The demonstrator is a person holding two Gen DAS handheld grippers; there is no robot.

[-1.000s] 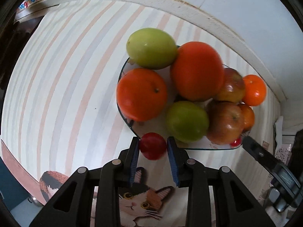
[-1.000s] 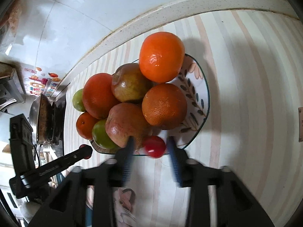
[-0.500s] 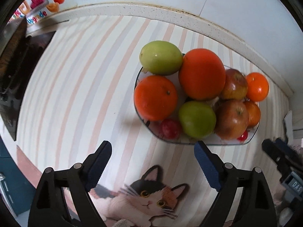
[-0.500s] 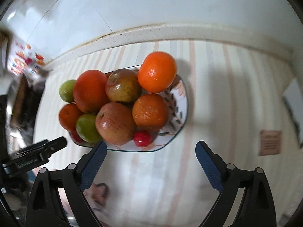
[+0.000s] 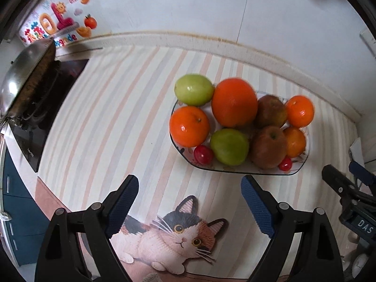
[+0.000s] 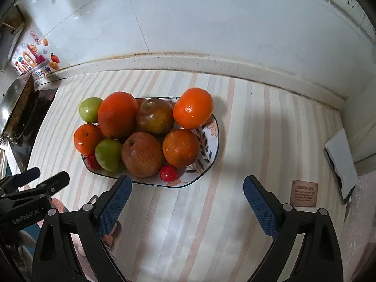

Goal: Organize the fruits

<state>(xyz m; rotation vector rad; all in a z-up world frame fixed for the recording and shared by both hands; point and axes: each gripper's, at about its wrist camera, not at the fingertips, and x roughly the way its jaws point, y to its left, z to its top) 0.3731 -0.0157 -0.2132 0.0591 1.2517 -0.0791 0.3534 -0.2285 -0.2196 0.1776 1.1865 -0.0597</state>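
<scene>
A patterned plate [image 5: 303,165] [image 6: 212,141] on the striped countertop holds several oranges, two green fruits, two brownish apples and two small red fruits. One small red fruit [image 5: 203,154] [image 6: 92,161] lies at the plate's left front rim, the other [image 5: 285,163] [image 6: 168,173] at its front right. My left gripper [image 5: 189,201] hangs open above the counter in front of the plate, nothing between its blue pads. My right gripper [image 6: 186,201] is open too, above the counter near the plate's front edge, also empty.
A cat-print mat [image 5: 174,237] lies at the counter's front. A stove with a metal pan [image 5: 25,72] stands at the far left. A white tiled wall backs the counter. A small brown tag [image 6: 304,193] and a white flat object [image 6: 340,164] lie to the right.
Both grippers let go of their small red fruits, which now lie on the plate. The jaws spread wide and both grippers rose away from the plate.
</scene>
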